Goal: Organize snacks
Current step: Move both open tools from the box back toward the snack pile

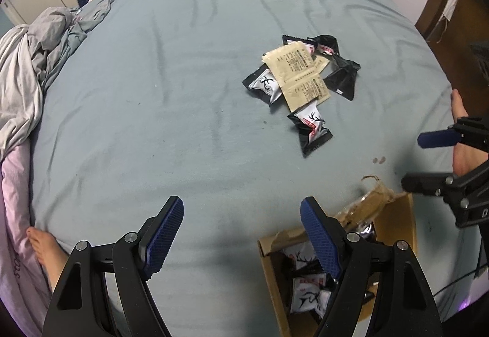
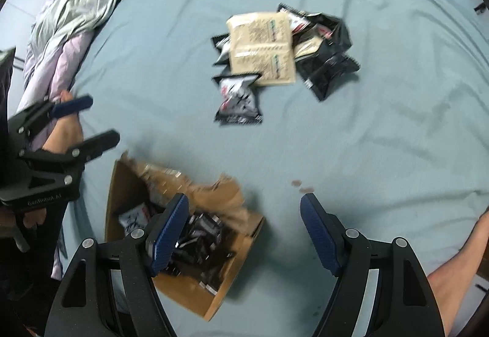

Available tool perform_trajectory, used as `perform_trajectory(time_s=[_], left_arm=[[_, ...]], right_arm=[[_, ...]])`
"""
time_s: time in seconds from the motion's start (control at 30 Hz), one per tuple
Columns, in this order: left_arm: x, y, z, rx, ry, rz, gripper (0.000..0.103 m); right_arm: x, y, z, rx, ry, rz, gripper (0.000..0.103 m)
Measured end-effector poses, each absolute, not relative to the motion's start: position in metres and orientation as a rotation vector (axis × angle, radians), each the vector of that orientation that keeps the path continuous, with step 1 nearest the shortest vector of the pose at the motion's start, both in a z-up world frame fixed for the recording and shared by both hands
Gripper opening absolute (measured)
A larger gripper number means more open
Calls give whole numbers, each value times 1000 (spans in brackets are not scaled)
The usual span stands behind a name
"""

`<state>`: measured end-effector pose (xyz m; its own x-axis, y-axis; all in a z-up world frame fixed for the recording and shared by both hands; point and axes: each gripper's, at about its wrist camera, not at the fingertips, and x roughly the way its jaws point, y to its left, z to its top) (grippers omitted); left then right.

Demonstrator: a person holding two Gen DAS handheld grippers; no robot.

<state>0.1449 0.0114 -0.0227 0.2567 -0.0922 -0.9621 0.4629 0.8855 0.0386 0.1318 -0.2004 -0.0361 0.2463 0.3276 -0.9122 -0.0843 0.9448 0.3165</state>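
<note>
Snack packets [image 1: 301, 83] lie in a loose heap on your blue bedsheet [image 1: 183, 92], ahead of both tools: black-and-white sachets mixed with two joined tan ones [image 2: 262, 46] and some all-black wrappers at the far side. One black-and-white packet [image 2: 240, 100] sits at the near edge of the heap, just touching the tan pair. Your cardboard box [image 2: 183, 288] rests on the sheet nearer you, its torn flaps up and more packets already inside; the right wrist view is blurred, so their number is hard to tell. Your left gripper [image 1: 241, 236] has its fingers spread wide with nothing between them, hanging beside the box. Your right gripper [image 2: 244, 233] is likewise spread and holds nothing, above the box's far corner. A rumpled duvet [image 1: 33, 62] is bunched along the bed's left edge.
</note>
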Motion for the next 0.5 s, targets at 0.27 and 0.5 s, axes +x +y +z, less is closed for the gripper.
perform_trajectory(time_s=[0.27, 0.5], left_arm=[[145, -5, -31, 374, 1256, -432, 80], [151, -4, -42, 300, 1307, -458, 80]], right_arm=[[145, -220, -56, 282, 1302, 240, 75], [166, -233, -69, 279, 1283, 180, 75]])
